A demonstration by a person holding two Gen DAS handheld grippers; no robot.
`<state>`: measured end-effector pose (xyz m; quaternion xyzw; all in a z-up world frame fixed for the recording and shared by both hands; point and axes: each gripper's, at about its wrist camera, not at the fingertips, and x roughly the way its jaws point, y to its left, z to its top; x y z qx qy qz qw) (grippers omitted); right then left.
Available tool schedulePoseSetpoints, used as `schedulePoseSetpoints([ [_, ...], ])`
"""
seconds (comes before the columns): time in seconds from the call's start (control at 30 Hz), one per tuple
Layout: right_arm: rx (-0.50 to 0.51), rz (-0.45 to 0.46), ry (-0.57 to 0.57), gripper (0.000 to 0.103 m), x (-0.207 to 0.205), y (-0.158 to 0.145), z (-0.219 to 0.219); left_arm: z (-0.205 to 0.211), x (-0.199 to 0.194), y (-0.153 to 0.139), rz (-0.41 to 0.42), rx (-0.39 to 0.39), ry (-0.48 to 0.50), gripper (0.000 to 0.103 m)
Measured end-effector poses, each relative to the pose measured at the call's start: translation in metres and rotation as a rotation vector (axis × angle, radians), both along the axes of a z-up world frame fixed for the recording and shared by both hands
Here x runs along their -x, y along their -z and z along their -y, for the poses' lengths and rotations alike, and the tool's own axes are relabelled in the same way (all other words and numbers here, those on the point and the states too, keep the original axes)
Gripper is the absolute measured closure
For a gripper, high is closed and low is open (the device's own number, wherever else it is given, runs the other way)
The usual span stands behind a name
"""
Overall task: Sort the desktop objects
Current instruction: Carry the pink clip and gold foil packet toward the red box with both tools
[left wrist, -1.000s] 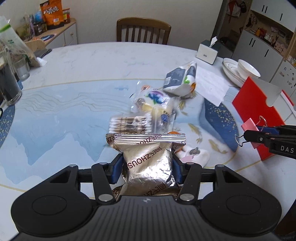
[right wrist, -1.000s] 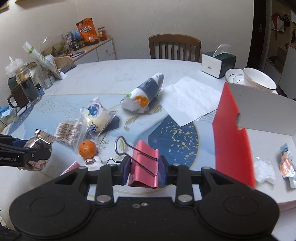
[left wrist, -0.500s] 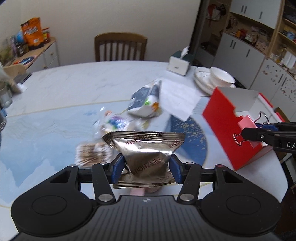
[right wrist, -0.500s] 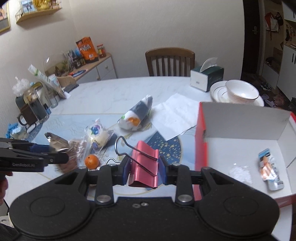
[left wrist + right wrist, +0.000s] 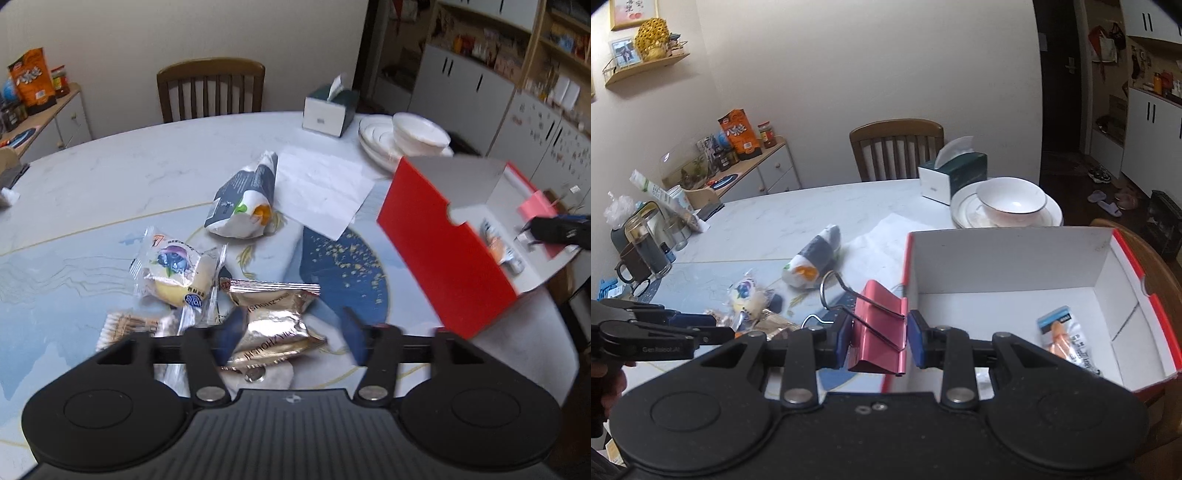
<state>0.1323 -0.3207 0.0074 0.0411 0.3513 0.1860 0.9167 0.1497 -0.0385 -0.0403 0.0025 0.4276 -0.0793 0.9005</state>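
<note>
My left claw (image 5: 291, 332): its jaws are opening; the gold foil packet (image 5: 275, 317) sits between them, close against the left blue pad, while the right pad stands clear of it, so I am not pressing on it.
Gold foil packet: lies crumpled, its crimped top edge away from me, over the table (image 5: 110, 177) just beside the cotton swabs (image 5: 127, 325) and the bun.
My right claw (image 5: 879, 338): clamped on the pink binder clip (image 5: 881, 332), both blue pads pressing its sides, wire handles pointing up and to the left.
Pink binder clip: held over the near left corner of the red box (image 5: 1008, 262), above its rim.
Red box: red outside, white inside, lid open, on the right part of the table; a small blue and orange sachet (image 5: 1065, 341) lies on its floor.
Left of the box: a dark round patch with gold specks on the table mat.
Wrapped bun (image 5: 177, 269): in clear plastic with a blue cartoon print, on the mat to the left.
Grey and white snack bag (image 5: 247, 205): lies further back, its end touching a white paper sheet (image 5: 321, 184).
Far side: a tissue box (image 5: 328, 110), a white bowl on stacked plates (image 5: 417, 129), and a wooden chair (image 5: 210, 92) behind the table.
My own hand: only a part shows, at the left edge of the right camera, holding the left tool.
</note>
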Motion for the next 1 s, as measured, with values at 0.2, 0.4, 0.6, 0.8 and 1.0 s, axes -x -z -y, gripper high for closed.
schedulePoseSetpoints([
  [0.2,0.0,-0.006,0.029,0.071,0.0,0.003,0.015,0.005,-0.029,0.018,-0.058,-0.05,0.026,0.035],
  [0.4,-0.006,-0.006,0.061,0.071,-0.001,0.006,0.028,0.001,-0.056,0.04,-0.154,-0.057,0.028,0.035],
  [0.6,-0.012,-0.013,0.079,0.071,-0.004,0.009,0.036,0.004,-0.069,0.057,-0.229,-0.057,0.029,0.035],
  [0.8,-0.014,-0.015,0.089,0.071,-0.007,0.011,0.043,0.007,-0.078,0.066,-0.247,-0.083,0.018,0.036],
  [1.0,-0.013,-0.021,0.101,0.071,-0.01,0.014,0.052,0.007,-0.079,0.068,-0.252,-0.082,0.008,0.048],
])
